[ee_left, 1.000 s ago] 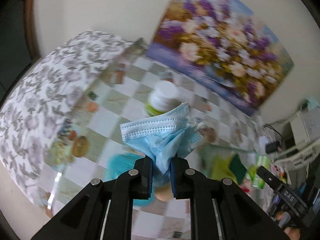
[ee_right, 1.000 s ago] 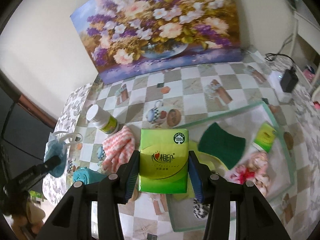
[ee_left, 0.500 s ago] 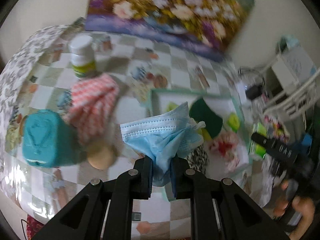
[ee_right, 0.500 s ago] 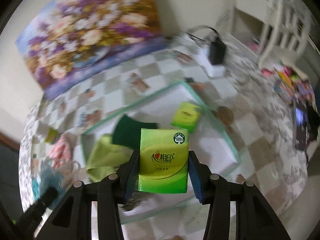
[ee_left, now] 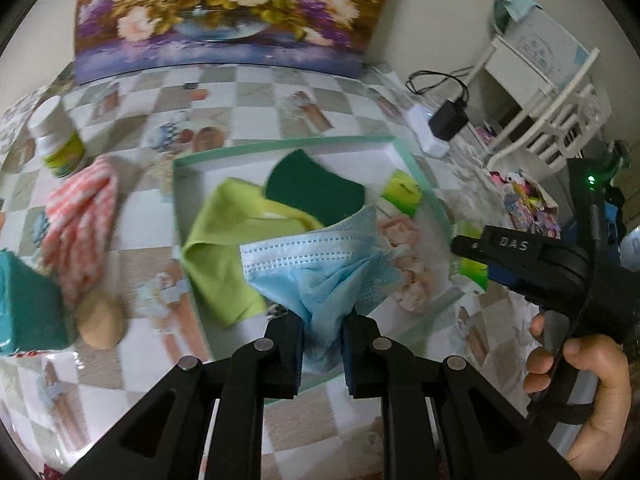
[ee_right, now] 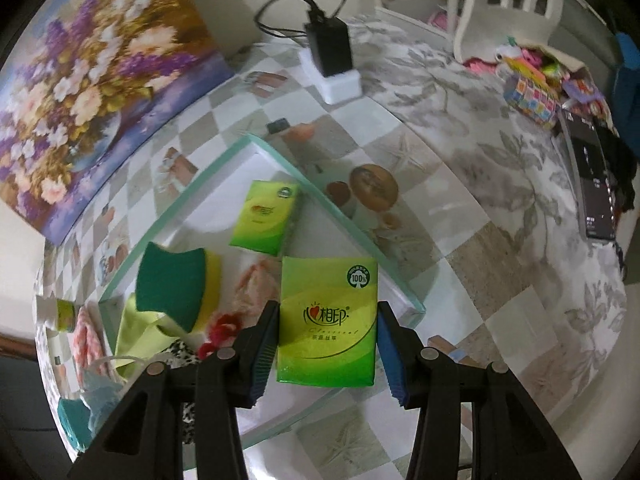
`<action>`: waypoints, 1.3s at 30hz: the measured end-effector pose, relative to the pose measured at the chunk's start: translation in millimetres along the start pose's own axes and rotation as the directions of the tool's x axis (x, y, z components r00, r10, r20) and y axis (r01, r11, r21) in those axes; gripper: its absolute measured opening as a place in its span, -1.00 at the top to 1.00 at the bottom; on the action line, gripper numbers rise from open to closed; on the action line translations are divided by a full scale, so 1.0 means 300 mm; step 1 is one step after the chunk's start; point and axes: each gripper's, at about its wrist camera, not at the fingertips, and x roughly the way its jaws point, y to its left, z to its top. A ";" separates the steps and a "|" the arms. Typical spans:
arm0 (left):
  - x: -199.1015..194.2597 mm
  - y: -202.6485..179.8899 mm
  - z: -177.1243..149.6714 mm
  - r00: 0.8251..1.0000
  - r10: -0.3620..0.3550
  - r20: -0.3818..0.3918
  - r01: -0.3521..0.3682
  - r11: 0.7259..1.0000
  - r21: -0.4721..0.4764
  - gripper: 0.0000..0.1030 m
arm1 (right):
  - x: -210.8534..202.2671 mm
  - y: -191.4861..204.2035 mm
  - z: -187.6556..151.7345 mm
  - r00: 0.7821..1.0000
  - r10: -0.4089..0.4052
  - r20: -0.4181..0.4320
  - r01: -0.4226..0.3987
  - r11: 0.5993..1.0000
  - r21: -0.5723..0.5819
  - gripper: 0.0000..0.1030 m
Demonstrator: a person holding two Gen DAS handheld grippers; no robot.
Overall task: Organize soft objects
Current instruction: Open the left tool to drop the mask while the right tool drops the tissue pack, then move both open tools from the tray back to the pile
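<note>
Over the green-rimmed tray (ee_right: 344, 224) on the tabletop (ee_right: 460, 216), set each load into bare tray floor — the right tongs (ee_right: 327, 344) clamp a green tissue pack (ee_right: 327, 320), the left tongs (ee_left: 322, 344) pinch a crumpled blue face mask (ee_left: 316, 264) — then release.

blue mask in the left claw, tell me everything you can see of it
The mask is a pale blue, pleated disposable face mask of thin non-woven fabric, crumpled and bunched. A stitched edge runs along its top, and a white ear loop shows at its right. The left claw is shut on its lower folds, holding it above the tray.
</note>
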 end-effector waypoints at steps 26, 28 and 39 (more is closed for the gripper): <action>0.084 -0.041 0.014 1.000 0.021 -0.021 -0.021 1.000 0.008 -0.31 | 0.032 0.024 0.017 1.000 -0.010 -0.005 0.009 1.000 -0.024 -0.41; 0.071 -0.029 0.021 1.000 0.023 -0.011 -0.023 1.000 -0.008 -0.35 | 0.031 0.030 0.016 1.000 -0.018 -0.006 0.018 0.999 -0.034 -0.45; 0.020 0.098 0.059 0.995 0.084 0.050 -0.076 0.986 -0.151 -0.89 | 0.015 0.090 -0.004 0.998 -0.054 0.020 0.056 0.993 -0.102 -0.97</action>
